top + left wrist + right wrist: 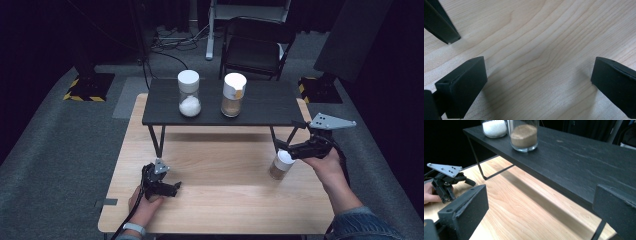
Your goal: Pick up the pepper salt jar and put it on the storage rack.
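A small jar (281, 165) of brown grains with a white lid stands on the wooden table (225, 195) at the right, just beside my right gripper (289, 136). In the right gripper view that gripper (541, 197) is open wide with nothing between its jaws. It looks along the black shelf (574, 152). My left gripper (172, 187) rests low at the table's front left. Its jaws (539, 75) are open over bare wood. On the shelf (260, 107) stand a jar of white grains (189, 93) and a jar of brown grains (233, 95).
The shelf stands on thin black legs (159, 141) across the back half of the table. A black chair (256, 47) and cables are on the floor behind. In the right gripper view the left gripper (446, 182) shows far off, with both jars (524, 136) above.
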